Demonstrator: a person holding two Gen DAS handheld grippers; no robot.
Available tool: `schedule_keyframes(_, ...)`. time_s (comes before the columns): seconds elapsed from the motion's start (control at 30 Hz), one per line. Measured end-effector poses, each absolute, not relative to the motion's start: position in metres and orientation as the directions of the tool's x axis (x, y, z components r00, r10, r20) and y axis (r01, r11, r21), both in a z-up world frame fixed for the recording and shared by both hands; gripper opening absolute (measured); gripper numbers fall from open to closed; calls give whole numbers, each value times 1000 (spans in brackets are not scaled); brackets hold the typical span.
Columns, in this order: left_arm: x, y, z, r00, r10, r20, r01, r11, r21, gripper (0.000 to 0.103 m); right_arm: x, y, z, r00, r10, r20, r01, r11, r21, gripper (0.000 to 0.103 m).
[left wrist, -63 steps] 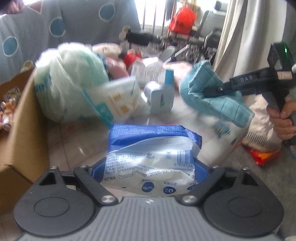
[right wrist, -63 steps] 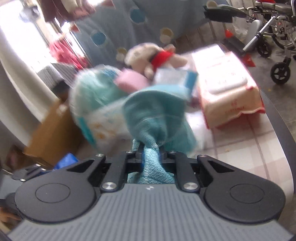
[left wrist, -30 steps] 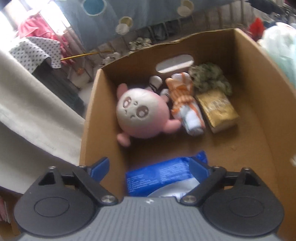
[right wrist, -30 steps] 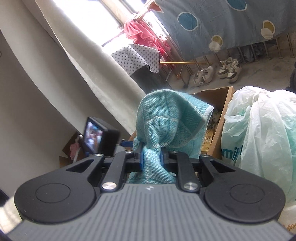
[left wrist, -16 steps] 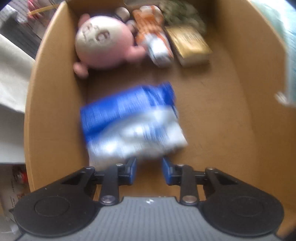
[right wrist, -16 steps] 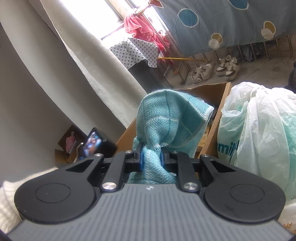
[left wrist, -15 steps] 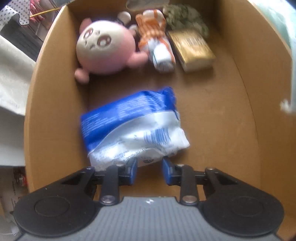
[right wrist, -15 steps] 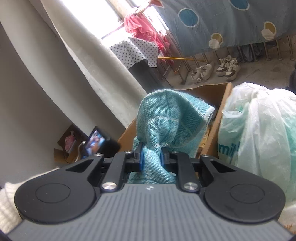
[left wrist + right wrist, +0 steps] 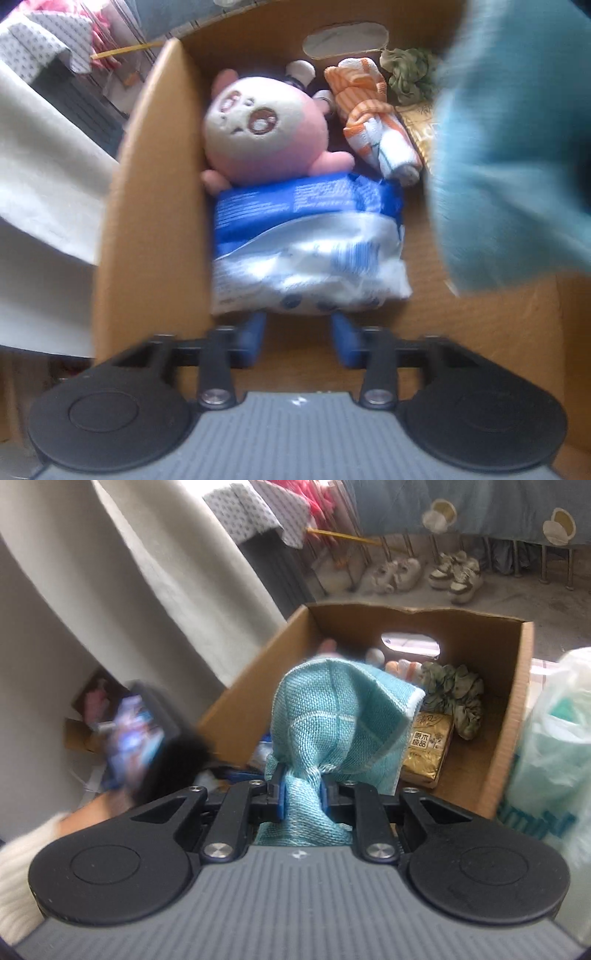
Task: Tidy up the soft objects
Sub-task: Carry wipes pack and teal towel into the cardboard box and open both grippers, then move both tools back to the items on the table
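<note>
A corrugated cardboard box (image 9: 155, 192) holds a crinkly blue-and-white plastic pack (image 9: 306, 240) near a round pink plush (image 9: 264, 136). The left gripper (image 9: 299, 338), jaws just widening, grips nothing; the right gripper (image 9: 301, 794) pinches a woven teal towel (image 9: 332, 716) over the box.

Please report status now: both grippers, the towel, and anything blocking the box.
Left gripper open, jaws just opened wider, blue-and-white plastic pack released in brown cardboard box. Right gripper shut on teal woven towel, above box. Nothing blocking.
</note>
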State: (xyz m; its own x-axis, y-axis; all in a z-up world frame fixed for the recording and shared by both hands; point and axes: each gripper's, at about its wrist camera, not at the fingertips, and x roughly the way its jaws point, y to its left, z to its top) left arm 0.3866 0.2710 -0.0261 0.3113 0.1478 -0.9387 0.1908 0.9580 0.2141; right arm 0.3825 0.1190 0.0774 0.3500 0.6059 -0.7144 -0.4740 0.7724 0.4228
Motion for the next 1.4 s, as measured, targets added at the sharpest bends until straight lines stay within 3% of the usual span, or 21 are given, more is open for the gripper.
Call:
schedule_keyframes(0.07, 370, 270, -12, 351, 152, -924, 207, 950, 235, 70, 391, 134, 65, 369, 548, -751, -447, 813, 373, 18)
schedule_keyframes(0.13, 352, 272, 5, 385, 145, -911, 213, 947, 241, 71, 399, 151, 50, 357, 451, -818, -434, 855, 283, 29)
schedule_keyframes(0.17, 344, 273, 16, 400, 131, -907, 210, 950, 230, 72, 399, 152, 44, 362, 407, -839, -412, 877, 248, 45)
schedule_keyframes(0.2, 336, 274, 25, 412, 116, -904, 203, 955, 216, 73, 398, 152, 41, 382, 370, -847, -412, 888, 202, 68)
schedule_keyframes(0.27, 321, 275, 44, 443, 94, -891, 191, 962, 196, 74, 392, 156, 46, 455, 333, -826, -462, 881, 101, 79)
schedule_keyframes(0.4, 296, 271, 70, 507, 76, -859, 175, 966, 189, 74, 374, 148, 73, 533, 362, -764, -536, 844, 27, 75)
schedule_keyframes(0.43, 292, 272, 73, 510, 62, -858, 174, 969, 173, 74, 369, 146, 78, 521, 381, -764, -559, 828, 32, 72)
schedule_keyframes(0.5, 290, 274, 75, 511, 32, -859, 161, 978, 132, 72, 361, 137, 88, 505, 404, -763, -580, 813, 47, 55)
schedule_keyframes(0.73, 258, 252, 96, 548, -97, -831, 196, 981, 15, 70, 319, 21, 158, 555, 540, -632, -519, 819, 245, 55)
schedule_keyframes(0.93, 212, 194, 125, 615, -240, -751, 326, 945, -35, 74, 246, -144, 200, 735, 450, -508, -360, 893, 271, 59)
schedule_keyframes(1.07, 191, 144, 129, 597, -360, -718, 420, 902, -102, 74, 211, -214, 181, 753, 307, -582, -262, 951, 162, 75)
schedule_keyframes(1.17, 182, 101, 125, 579, -412, -703, 498, 862, -96, 79, 196, -247, 147, 718, 246, -651, -220, 968, 123, 77)
schedule_keyframes(1.27, 177, 60, 110, 580, -427, -694, 542, 838, -63, 85, 192, -265, 108, 677, 246, -693, -195, 969, 154, 86)
schedule_keyframes(1.4, 176, 34, 73, 565, -471, -678, 470, 859, -204, 93, 195, -273, 66, 640, 268, -720, -151, 963, 224, 87)
